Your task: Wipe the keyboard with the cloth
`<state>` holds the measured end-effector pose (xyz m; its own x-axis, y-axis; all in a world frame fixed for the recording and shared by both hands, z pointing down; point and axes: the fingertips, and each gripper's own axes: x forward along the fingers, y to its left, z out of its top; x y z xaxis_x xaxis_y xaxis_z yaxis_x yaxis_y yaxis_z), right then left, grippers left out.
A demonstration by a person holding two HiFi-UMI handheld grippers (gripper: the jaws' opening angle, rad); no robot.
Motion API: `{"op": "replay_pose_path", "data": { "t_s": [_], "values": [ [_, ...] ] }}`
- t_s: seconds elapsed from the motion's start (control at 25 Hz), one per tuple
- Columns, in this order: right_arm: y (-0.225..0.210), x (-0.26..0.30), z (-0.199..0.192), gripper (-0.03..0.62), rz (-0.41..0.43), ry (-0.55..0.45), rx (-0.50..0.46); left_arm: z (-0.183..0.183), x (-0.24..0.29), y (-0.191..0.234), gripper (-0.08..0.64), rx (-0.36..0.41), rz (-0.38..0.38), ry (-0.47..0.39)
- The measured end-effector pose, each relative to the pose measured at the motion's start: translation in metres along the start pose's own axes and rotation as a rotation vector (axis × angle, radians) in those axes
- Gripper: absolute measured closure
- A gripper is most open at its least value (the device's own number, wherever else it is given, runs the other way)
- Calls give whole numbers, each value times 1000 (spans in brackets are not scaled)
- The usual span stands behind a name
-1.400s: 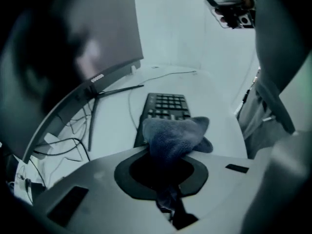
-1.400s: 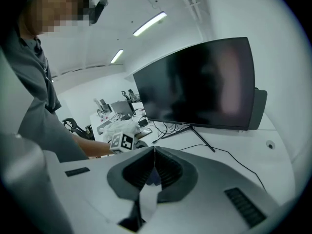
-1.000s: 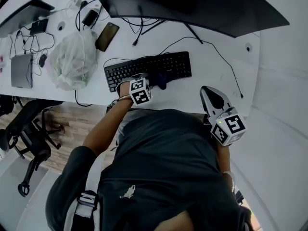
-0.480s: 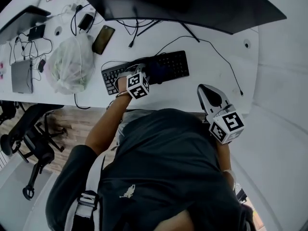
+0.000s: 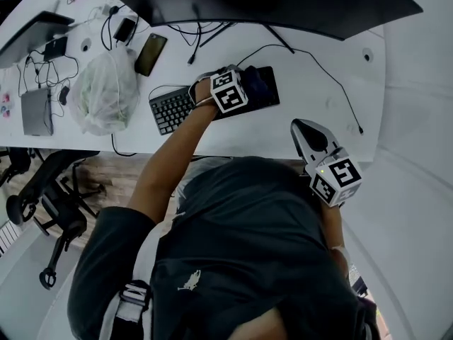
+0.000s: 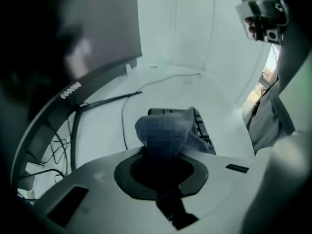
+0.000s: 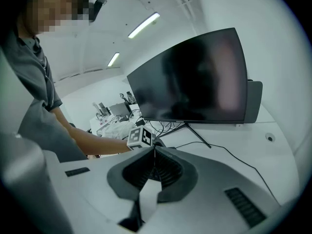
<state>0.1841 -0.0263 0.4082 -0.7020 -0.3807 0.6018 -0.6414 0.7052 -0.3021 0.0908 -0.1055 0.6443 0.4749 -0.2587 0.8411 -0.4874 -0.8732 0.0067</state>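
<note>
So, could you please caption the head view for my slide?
Left hand-held gripper holds a dark cloth on the black keyboard; right hand-held gripper hangs aside.

Curved monitor (image 5: 283, 6) on a white desk (image 5: 304, 98), black office chair (image 5: 39, 190) on wooden floor (image 5: 113, 172).

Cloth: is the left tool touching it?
Touching. The left gripper view shows the left tool shut on the cloth, which bunches out between its jaws, with the keyboard beyond.
</note>
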Motion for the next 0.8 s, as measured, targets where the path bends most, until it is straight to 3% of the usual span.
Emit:
{"op": "replay_pose_path", "data": {
  "t_s": [0.12, 0.24, 0.32, 0.4, 0.48, 0.6, 0.68, 0.8],
  "values": [
    [-8, -9, -5, 583, -22, -11, 14, -15, 5, -31, 532, 24, -31, 48],
    [-24, -19, -8, 583, -45, -21, 48, -31, -1, -97, 532, 37, -130, 67],
    [-29, -20, -11, 583, -46, -15, 62, -30, -1, -118, 532, 46, -167, 63],
    [-25, -17, -12, 583, -25, -9, 54, -12, -4, -95, 532, 30, -124, 23],
    [-21, -13, -12, 583, -3, -6, 36, 8, -7, -47, 532, 14, -25, -20],
    [-20, -14, -13, 583, -1, -11, 28, 4, 1, 2, 532, -8, 44, 9],
    [-22, -17, -16, 583, -13, -16, 33, -11, 4, -9, 532, -31, 16, 31],
    [-33, -22, -18, 583, -30, -24, 53, -29, 1, -79, 532, -22, -88, 52]
  ]
}}
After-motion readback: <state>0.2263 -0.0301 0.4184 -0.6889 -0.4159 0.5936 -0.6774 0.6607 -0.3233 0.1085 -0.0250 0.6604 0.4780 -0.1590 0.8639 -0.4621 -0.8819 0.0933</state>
